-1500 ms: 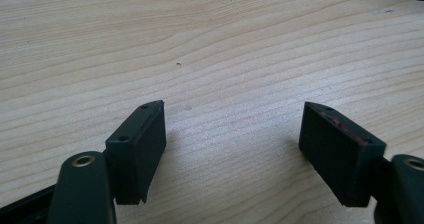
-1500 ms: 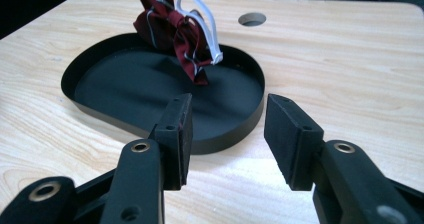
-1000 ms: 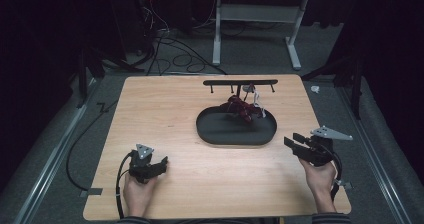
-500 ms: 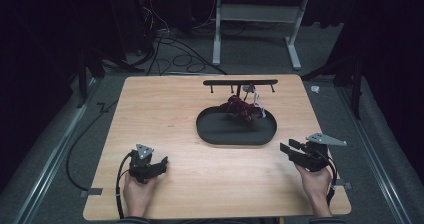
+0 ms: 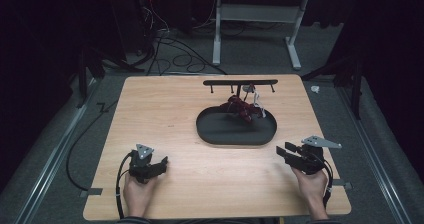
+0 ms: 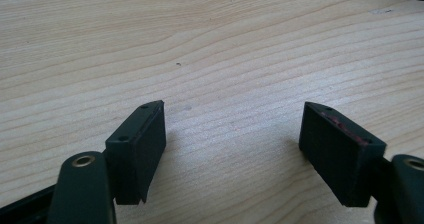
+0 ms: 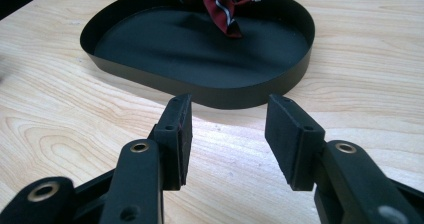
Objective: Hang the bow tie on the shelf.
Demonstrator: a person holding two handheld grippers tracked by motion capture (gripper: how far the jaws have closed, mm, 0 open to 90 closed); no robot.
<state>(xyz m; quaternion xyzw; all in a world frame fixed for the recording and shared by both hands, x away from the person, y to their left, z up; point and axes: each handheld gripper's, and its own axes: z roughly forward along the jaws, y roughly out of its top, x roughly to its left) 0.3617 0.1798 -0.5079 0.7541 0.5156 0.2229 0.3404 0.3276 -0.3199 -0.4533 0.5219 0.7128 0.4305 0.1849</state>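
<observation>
The dark red cloth lies bunched at the back of the black tray, right under the little black rack with pegs, and some of it seems to hang from a peg; nothing holds it yet; the right gripper has slid back and down toward the near edge of the wooden table, and its jaws are apart with nothing between them, pointing at the tray; the left gripper has stayed put near the front, jaws wide apart over bare wood; so I think the work on the cloth has not begun, or a pause is on.
</observation>
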